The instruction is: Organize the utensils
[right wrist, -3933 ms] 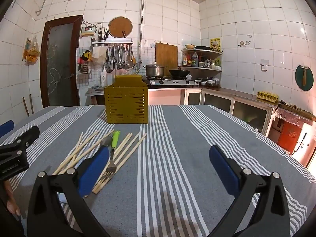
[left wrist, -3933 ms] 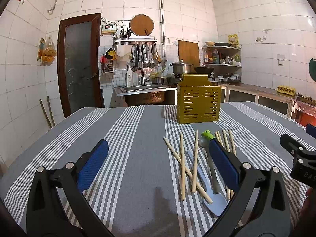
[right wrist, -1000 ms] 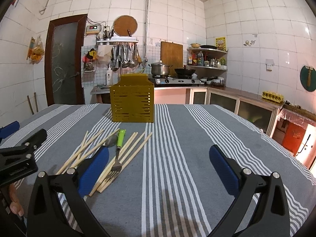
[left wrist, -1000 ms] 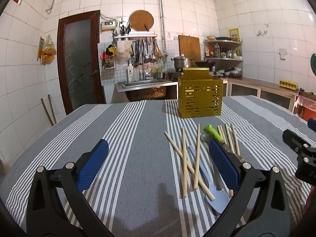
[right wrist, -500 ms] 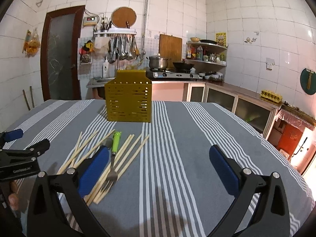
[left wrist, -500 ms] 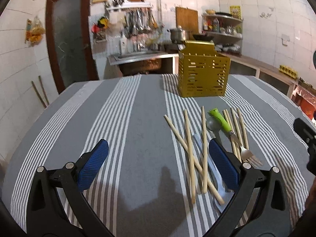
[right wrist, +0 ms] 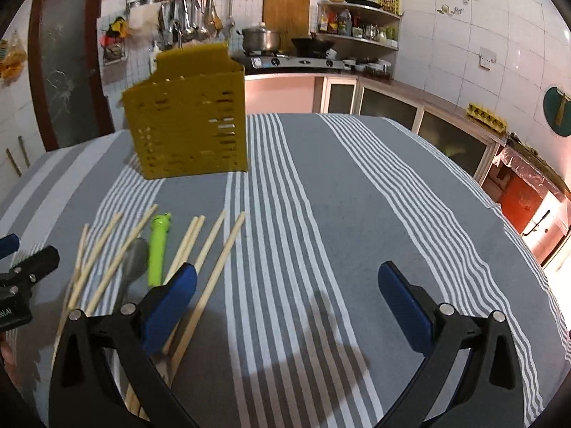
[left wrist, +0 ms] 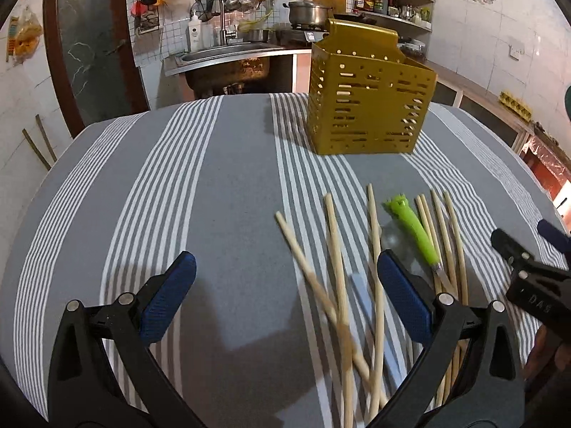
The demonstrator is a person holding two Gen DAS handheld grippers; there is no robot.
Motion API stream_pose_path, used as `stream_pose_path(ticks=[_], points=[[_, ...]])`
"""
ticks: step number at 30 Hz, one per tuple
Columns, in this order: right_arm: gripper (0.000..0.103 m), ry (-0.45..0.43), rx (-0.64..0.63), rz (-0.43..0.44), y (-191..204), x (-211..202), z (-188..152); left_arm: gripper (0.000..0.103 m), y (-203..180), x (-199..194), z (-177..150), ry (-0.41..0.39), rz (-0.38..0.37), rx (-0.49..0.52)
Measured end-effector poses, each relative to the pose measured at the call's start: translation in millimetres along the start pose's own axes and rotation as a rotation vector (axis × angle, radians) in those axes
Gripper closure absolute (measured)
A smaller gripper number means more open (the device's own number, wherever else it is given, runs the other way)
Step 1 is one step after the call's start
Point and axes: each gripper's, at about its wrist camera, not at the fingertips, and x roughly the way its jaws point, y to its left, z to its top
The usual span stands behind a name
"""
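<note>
Right now both grippers hang above a table covered in a grey cloth (left wrist: pixel 232 185) with white stripes. The left gripper (left wrist: pixel 285 299) has its 2 blue-padded fingers spread wide and holds nothing; bare cloth lies between them, and its right finger (left wrist: pixel 401 301) sits over the near end of the scattered utensils. The right gripper (right wrist: pixel 285 303) is spread just as wide and is also empty, with only striped cloth between its fingers, while its left finger (right wrist: pixel 169 306) overlaps the edge of the same pile. The utensils lie loose on the cloth between the 2 grippers: several pale wooden chopsticks (left wrist: pixel 332 249), some crossing one another, others roughly side by side. Among them rests a fork with a bright green handle (left wrist: pixel 414 228), its handle pointing toward the far side of the table and its metal end hidden behind the left gripper's right finger. A grey spoon (right wrist: pixel 134 260) lies just beside the green handle, bowl toward the far side. Beyond the pile, well apart from it, a yellow slotted utensil holder (left wrist: pixel 367 114) stands upright on the cloth; I cannot see into it. Behind the table are a sink, hanging ladles, a pot (right wrist: pixel 260 39) on a stove and shelves of bottles against white tiles.
</note>
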Motion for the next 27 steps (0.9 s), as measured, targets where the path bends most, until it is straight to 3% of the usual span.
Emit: stream_pose_path(ticks=[8, 13, 17, 19, 24, 27], points=[[0.004, 0.105, 0.031, -0.017, 6, 34, 4, 0.005, -6, 26, 8, 0.039, -0.018, 0.04], [0.005, 0.135, 0.051, -0.021, 6, 44, 8, 0.017, -2, 43, 8, 0.103, -0.065, -0.002], [0.005, 0.171, 0.048, -0.016, 12, 51, 6, 0.019, -4, 49, 8, 0.109, -0.058, 0.004], [0.006, 0.182, 0.042, -0.016, 15, 53, 7, 0.026, -7, 53, 7, 0.119, -0.059, 0.018], [0.023, 0.196, 0.059, -0.002, 16, 54, 8, 0.032, -9, 60, 5, 0.147, -0.068, 0.016], [0.037, 0.198, 0.073, 0.019, 19, 51, 8, 0.037, -9, 61, 5, 0.148, -0.067, 0.019]])
